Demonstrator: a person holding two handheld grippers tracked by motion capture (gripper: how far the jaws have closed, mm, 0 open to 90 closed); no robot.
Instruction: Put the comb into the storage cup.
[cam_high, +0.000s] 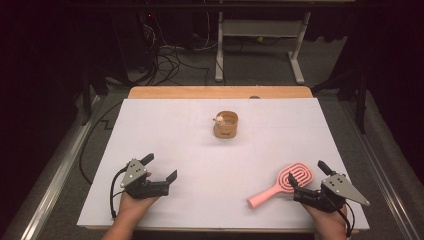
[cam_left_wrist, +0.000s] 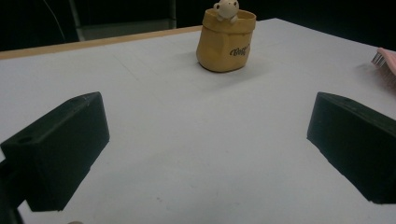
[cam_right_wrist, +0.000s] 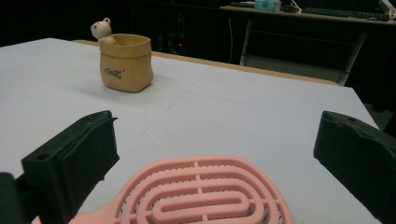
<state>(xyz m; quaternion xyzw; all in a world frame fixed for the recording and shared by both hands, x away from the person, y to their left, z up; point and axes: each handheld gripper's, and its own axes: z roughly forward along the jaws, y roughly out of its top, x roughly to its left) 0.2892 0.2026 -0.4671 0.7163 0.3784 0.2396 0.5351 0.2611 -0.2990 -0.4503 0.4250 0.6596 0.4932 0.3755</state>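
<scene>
**Both grippers open at the near edge; pink brush lies between the right jaws, unheld**

Setup: white table cover (cam_high: 200, 150) over a wooden top, seen from the high view. The person's forearms enter from the bottom edge, one gripper in each hand.

Left gripper (cam_high: 161, 169): sits near the front left of the cover, resting low over the surface. Jaws stand wide apart with nothing between them; the left gripper view shows bare white cover between the two black jaws. It points towards the middle of the table.

Right gripper (cam_high: 307, 174): sits near the front right. Jaws also stand wide apart. The head of the pink hairbrush (cam_high: 285, 182) lies between them, flat on the cover. In the right gripper view the brush head (cam_right_wrist: 205, 193) fills the low centre, with clear white gaps on either side before each jaw, so the pads do not press on it. The handle runs off towards the front centre of the table, away from the gripper.

Other item: a small tan pot (cam_high: 226, 124) stands upright at the centre of the cover, towards the far side, well apart from both grippers. A little pale bear figure (cam_right_wrist: 102, 31) peeks over its rim. Dark lettering is printed on the pot's side; too small to read reliably.
</scene>
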